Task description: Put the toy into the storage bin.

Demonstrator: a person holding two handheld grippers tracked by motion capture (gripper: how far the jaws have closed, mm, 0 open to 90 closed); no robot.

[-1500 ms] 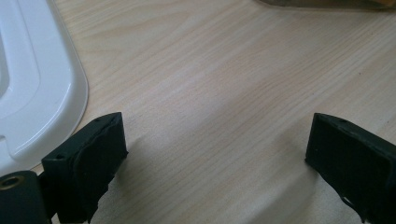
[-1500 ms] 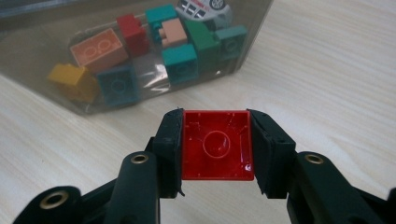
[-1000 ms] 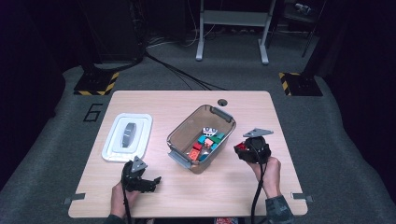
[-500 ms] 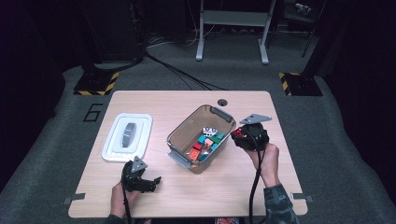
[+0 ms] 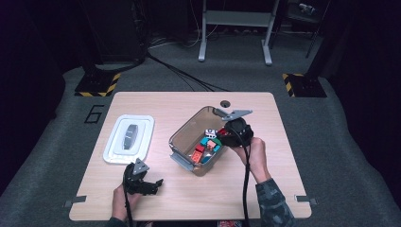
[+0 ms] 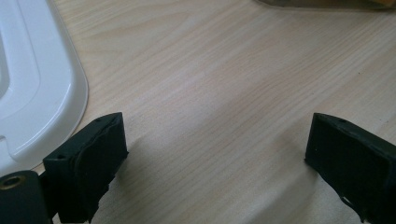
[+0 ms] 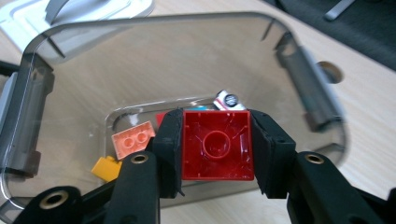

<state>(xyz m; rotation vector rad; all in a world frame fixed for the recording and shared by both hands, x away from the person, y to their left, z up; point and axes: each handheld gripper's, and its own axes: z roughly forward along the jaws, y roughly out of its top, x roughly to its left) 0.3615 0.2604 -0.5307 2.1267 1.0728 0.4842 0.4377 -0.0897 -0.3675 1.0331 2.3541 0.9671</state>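
Note:
My right gripper [image 7: 217, 144] is shut on a red brick [image 7: 217, 145], underside toward the camera, held above the clear grey plastic bin [image 7: 42, 60]. In the high view the right gripper [image 5: 226, 133] hangs over the bin's [image 5: 182, 135] right rim. Inside the bin lie a salmon brick [image 7: 133, 139], a yellow brick [image 7: 106, 168] and a white printed piece [image 7: 229, 100], with several coloured bricks [image 5: 208, 144] seen from above. My left gripper [image 5: 150, 185] rests low near the table's front edge, jaws wide open over bare wood [image 6: 210, 93].
The bin's white lid [image 5: 128, 138] lies flat on the table's left side; its edge [image 6: 42, 93] is just left of my left gripper. A round hole [image 5: 225, 103] sits in the tabletop behind the bin. Dark floor with cables surrounds the table.
My right gripper has risen and moved left and away, from beside the bin to over its right rim, carrying the red brick. The left gripper has stayed put.

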